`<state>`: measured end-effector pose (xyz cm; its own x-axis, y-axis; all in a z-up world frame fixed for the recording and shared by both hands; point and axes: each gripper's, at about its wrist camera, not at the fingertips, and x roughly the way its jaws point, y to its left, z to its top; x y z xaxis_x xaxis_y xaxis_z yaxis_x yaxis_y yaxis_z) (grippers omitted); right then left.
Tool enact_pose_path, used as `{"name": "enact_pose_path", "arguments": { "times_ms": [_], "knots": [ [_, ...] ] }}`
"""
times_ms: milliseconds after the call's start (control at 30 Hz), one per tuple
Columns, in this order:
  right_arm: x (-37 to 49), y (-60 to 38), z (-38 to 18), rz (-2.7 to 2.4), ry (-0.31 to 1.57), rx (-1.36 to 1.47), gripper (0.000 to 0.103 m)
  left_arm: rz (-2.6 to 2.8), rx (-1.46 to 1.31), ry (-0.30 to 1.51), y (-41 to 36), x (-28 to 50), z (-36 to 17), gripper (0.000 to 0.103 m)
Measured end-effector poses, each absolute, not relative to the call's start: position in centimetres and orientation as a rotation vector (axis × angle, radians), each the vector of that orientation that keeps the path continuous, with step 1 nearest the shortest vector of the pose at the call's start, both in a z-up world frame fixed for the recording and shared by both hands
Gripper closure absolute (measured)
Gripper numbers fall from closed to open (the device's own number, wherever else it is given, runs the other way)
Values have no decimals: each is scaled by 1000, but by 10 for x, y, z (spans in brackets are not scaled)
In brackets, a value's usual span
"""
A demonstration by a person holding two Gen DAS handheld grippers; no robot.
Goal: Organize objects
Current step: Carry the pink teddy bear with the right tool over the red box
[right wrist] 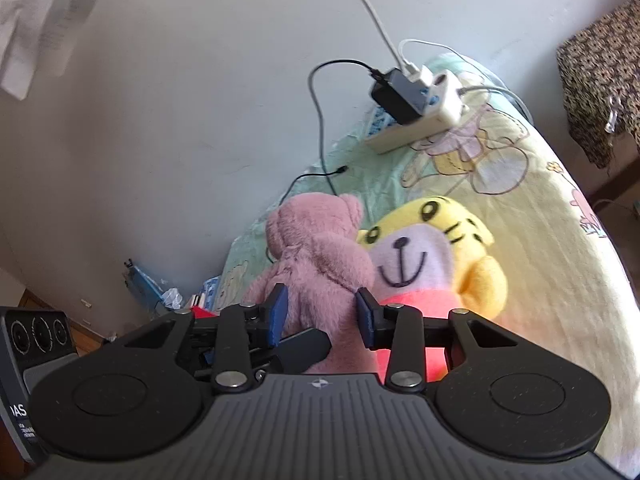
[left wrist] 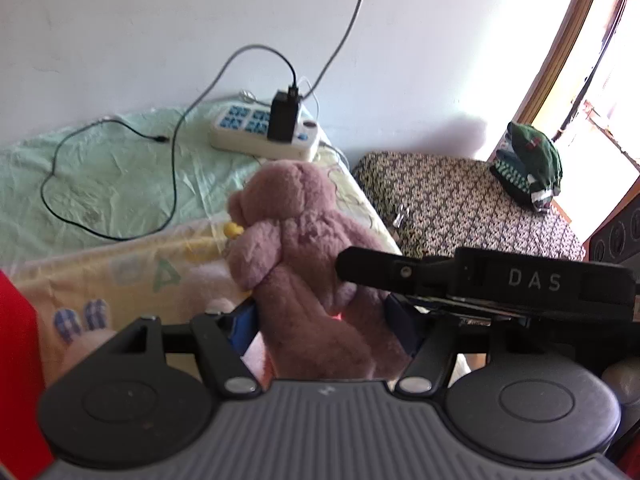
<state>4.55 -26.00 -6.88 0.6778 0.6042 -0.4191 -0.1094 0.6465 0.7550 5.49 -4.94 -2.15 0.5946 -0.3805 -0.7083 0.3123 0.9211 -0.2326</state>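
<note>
A pink plush bear [left wrist: 296,232] is held upright over the bed, its back toward the left wrist camera. My left gripper [left wrist: 322,320] is shut on its lower body, blue pads pressed into both sides. My right gripper [right wrist: 322,314] is shut on the pink plush bear [right wrist: 316,256] around its middle; in the left wrist view one of its black fingers [left wrist: 372,270] crosses in from the right against the bear. A yellow tiger plush [right wrist: 432,248] with a pink body lies on the bed right behind the bear, touching it. Only a yellow bit of the tiger [left wrist: 233,230] shows beside the bear.
A white power strip [left wrist: 264,132] with a black charger [left wrist: 283,118] and loose cables lies at the head of the bed [left wrist: 100,184] by the wall. A patterned-cloth table [left wrist: 460,204] with a green garment [left wrist: 532,160] stands to the right. A red object [left wrist: 16,340] is at the left edge.
</note>
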Motion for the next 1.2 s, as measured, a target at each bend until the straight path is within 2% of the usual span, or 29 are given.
{"name": "enact_pose_path", "arguments": {
  "times_ms": [500,1200],
  "knots": [
    [15,-209,-23,559,634,714,64,-324,-65,684,-3,-4,22,35],
    [11,-13,-1,678,644,633,64,-208,-90,636,184,-52,42,35]
  ]
}}
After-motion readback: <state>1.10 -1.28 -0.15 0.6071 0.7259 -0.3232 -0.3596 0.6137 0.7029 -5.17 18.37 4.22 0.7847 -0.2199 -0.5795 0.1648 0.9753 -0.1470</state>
